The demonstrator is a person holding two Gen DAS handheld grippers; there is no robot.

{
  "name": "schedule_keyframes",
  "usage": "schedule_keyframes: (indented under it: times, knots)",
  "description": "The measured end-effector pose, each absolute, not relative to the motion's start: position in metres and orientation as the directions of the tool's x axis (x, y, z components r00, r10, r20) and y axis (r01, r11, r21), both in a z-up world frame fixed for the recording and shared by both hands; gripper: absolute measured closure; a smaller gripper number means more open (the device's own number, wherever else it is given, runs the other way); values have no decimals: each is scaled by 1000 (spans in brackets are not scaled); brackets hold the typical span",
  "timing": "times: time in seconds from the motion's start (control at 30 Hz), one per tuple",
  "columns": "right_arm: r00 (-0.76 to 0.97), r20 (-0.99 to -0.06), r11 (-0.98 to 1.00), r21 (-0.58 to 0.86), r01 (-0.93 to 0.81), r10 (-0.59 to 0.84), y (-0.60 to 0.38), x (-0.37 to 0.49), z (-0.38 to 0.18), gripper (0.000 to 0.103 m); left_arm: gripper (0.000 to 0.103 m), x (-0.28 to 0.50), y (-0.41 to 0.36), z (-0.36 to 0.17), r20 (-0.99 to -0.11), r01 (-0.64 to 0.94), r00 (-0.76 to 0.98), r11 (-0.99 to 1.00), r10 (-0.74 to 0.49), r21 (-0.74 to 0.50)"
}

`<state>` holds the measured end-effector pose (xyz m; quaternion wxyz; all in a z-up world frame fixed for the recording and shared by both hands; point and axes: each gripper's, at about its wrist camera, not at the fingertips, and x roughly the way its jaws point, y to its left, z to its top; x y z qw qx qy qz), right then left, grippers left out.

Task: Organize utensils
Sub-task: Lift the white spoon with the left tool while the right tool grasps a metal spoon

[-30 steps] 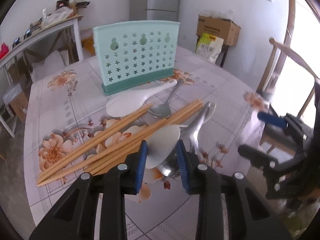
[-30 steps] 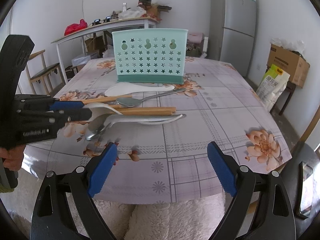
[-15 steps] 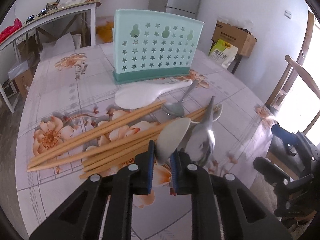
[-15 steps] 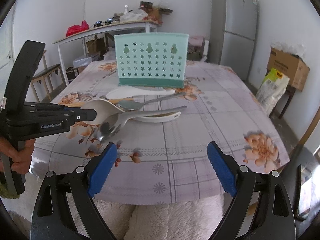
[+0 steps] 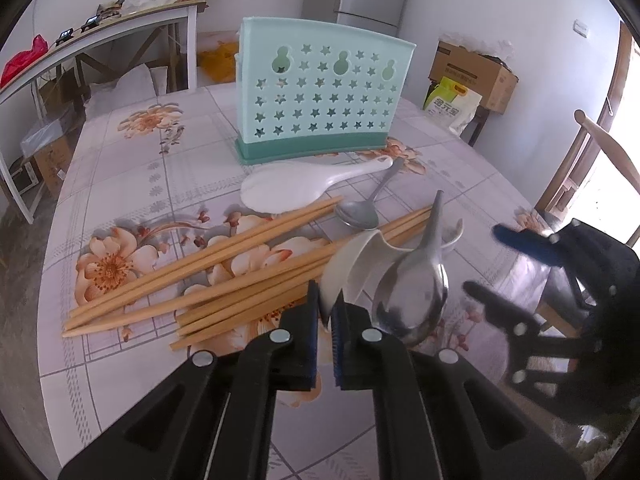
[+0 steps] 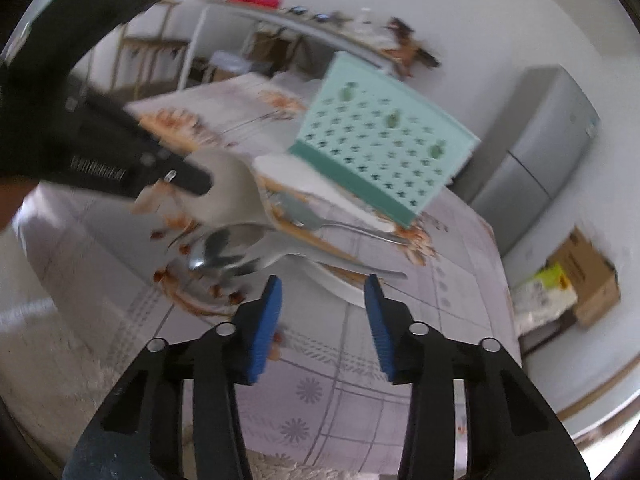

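My left gripper (image 5: 329, 308) is shut on the bowl rim of a white ceramic spoon (image 5: 356, 260), which is tipped up off the flowered table (image 5: 132, 184). A large metal spoon (image 5: 414, 294) leans against its right side. In the right wrist view, blurred and rolled, the same white spoon (image 6: 228, 188) is in the left gripper (image 6: 192, 180), with the metal spoon (image 6: 224, 252) below it. My right gripper (image 6: 322, 300) has its jaws closing just short of the spoon handles, and the pads press on nothing. It shows at the right edge (image 5: 490, 262). The teal star-holed holder (image 5: 320, 96) stands behind.
Several wooden chopsticks (image 5: 200, 268) lie fanned to the left of the spoons. A white rice paddle (image 5: 288, 188) and a small metal spoon (image 5: 358, 214) lie before the holder. Beyond the table are a fridge (image 6: 532, 160), a cardboard box (image 5: 472, 74), a side table (image 5: 100, 36) and a chair (image 5: 600, 140).
My left gripper closed on the white spoon and tipped it up, and the metal spoon tilted with it. My right gripper rolled, came in toward the spoons, and its jaws narrowed.
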<state>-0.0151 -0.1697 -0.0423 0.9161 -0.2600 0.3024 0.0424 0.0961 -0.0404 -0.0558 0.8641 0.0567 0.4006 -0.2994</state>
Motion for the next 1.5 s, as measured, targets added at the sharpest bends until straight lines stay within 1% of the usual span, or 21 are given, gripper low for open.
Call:
schedule_keyframes:
  times: [0.1,0.3,0.43,0.53,0.67,0.73,0.8,0.83,0.9,0.93,1.0,1.07,1.33,1.5]
  knots:
    - [819,-569,818,-505,-275,-76,-162,-15,-49,68,98,98,-40,-56,-728,566,496,812,-474,-143]
    - [857,-510,696,-642,-321,-75,-148,-18,-56,68,99,100,-41,-56,-732,581,488,803,-476,-134]
    - [881,-468,545,-757,-361,-66,-140,-19,-66,68,99,101,-40,-56,-733,586,482,799,-480,-138]
    - [892,-451,452,-802,-391,-27,-137,-19,-67,68,99,102,-41,-57,-735,593,479,794,-480,-131]
    - [891,-453,356,-829,-431,25,-133,-20,-67,68,99,104,-41,-57,-737,600,468,787,-487,-140]
    - [887,-459,326,-833,-447,45,-131,-19,-68,70,99,104,-40,-57,-738,603,463,784,-491,-143]
    - [884,-464,294,-838,-459,57,-129,-21,-70,80,99,104,-40,-57,-738,604,456,782,-498,-154]
    - [885,-462,285,-842,-458,57,-126,-24,-73,83,99,104,-40,-57,-738,604,453,781,-501,-159]
    - [897,-438,267,-859,-437,61,-125,-25,-76,86,99,105,-39,-58,-739,601,450,782,-502,-165]
    - [900,-432,268,-861,-431,60,-124,-26,-76,87,99,105,-39,-58,-739,599,450,783,-502,-167]
    - [911,-409,290,-866,-408,60,-124,-27,-74,95,99,104,-38,-58,-738,594,451,786,-502,-171]
    - [916,-396,328,-859,-393,61,-126,-30,-70,101,100,105,-37,-58,-737,587,453,790,-501,-176]
    - [931,-363,470,-819,-330,20,-144,-37,-51,102,100,103,-30,-51,-720,570,474,800,-507,-188]
    - [932,-360,645,-719,-259,-27,-163,-32,-26,102,100,102,-25,-47,-711,539,500,820,-495,-191]
